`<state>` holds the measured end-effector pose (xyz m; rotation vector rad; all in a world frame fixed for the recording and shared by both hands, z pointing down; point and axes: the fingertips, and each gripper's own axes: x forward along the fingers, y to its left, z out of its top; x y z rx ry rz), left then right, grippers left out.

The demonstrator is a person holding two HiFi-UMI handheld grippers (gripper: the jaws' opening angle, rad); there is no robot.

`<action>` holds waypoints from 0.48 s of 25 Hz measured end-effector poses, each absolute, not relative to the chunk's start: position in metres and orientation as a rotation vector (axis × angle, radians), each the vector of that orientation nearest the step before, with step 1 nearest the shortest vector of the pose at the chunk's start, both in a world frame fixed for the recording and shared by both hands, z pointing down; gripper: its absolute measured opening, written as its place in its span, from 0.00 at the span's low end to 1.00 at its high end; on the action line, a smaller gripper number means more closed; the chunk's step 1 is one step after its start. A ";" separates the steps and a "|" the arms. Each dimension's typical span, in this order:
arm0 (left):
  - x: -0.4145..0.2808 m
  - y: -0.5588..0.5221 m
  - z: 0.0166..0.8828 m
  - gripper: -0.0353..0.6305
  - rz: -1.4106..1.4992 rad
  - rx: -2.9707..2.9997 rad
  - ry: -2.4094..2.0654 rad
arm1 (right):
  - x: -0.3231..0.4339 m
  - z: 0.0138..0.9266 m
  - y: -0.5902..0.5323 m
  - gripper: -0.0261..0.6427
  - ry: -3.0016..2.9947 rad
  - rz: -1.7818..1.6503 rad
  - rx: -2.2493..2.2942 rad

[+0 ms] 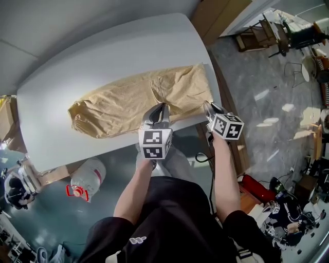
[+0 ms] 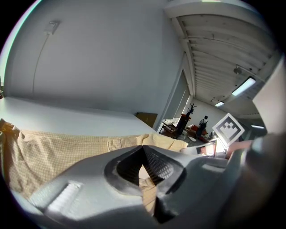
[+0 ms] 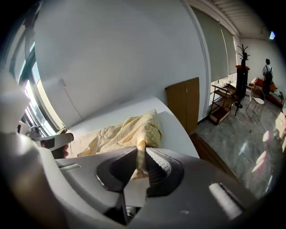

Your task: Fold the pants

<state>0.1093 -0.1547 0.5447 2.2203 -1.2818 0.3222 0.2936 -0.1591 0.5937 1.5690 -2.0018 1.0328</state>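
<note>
Tan checked pants [image 1: 133,100] lie stretched across the white table [image 1: 103,51], waistband toward the right end. My left gripper [image 1: 158,110] is at the pants' near edge around the crotch, shut on a fold of the fabric. In the left gripper view the cloth [image 2: 53,152] shows pinched between the closed jaws of that gripper [image 2: 143,150]. My right gripper [image 1: 207,107] is at the near right corner by the waistband, shut on the fabric. In the right gripper view a strip of cloth [image 3: 129,129] runs up from that gripper [image 3: 141,150].
The table's near edge runs just under both grippers, and its right edge lies close beyond the waistband. A white jug with a red label [image 1: 86,180] stands on the floor at the left. A brown panel [image 1: 221,15] leans by the wall, with chairs [image 1: 267,33] farther right.
</note>
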 end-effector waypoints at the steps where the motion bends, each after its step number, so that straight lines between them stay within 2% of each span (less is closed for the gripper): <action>1: 0.109 -0.154 0.544 0.06 0.312 2.210 -1.288 | 0.295 0.591 -0.160 0.12 -2.006 1.020 1.568; 5: 0.099 -0.156 0.533 0.06 0.256 2.187 -1.332 | 0.282 0.568 -0.170 0.12 -2.060 0.916 1.537; 12: 0.042 -0.161 0.512 0.06 0.162 2.153 -1.438 | 0.211 0.500 -0.196 0.12 -2.192 0.617 1.412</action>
